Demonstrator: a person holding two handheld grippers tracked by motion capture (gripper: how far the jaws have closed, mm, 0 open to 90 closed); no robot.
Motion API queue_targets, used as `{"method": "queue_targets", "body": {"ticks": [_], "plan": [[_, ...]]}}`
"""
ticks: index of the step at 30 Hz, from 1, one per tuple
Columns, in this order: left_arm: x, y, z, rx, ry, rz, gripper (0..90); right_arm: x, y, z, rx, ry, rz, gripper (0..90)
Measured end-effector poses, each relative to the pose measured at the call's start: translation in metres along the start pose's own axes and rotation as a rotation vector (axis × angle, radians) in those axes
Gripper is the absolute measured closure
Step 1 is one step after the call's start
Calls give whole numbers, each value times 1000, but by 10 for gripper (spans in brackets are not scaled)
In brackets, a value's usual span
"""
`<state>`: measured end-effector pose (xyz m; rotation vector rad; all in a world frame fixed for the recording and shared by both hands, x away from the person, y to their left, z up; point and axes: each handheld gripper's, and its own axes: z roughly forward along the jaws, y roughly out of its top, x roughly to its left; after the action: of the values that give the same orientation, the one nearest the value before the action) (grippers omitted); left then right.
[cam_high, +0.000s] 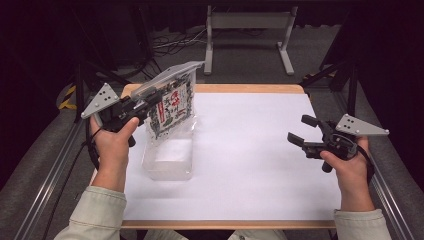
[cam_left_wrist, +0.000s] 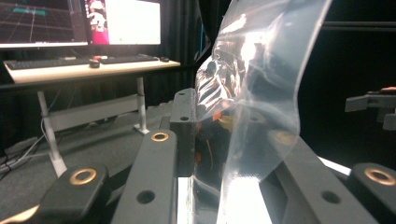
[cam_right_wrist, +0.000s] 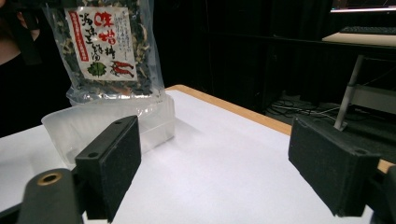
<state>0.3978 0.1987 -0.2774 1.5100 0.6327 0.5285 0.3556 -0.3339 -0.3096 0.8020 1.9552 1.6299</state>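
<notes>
Seaweed-mix packet (cam_high: 171, 106), a clear bag with a printed label, is held by its top edge in the clamped left gripper (cam_high: 141, 106), hanging above the far end of the clear plastic container (cam_high: 168, 158) on the white table (cam_high: 260, 165); its lower edge is just at the container's rim; the right gripper (cam_high: 300, 131) is held well apart, jaws wide and empty. The placing step is judged in hand; next, the packet should be lowered inside, then released.
</notes>
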Motion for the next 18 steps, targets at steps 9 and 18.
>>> {"method": "queue_targets", "body": {"ticks": [9, 18], "plan": [[4, -16, -3, 24, 11, -20, 737, 0, -2, 4, 6, 15, 14, 176], [11, -28, -7, 23, 15, -50, 737, -1, -4, 5, 11, 14, 16, 175]]}}
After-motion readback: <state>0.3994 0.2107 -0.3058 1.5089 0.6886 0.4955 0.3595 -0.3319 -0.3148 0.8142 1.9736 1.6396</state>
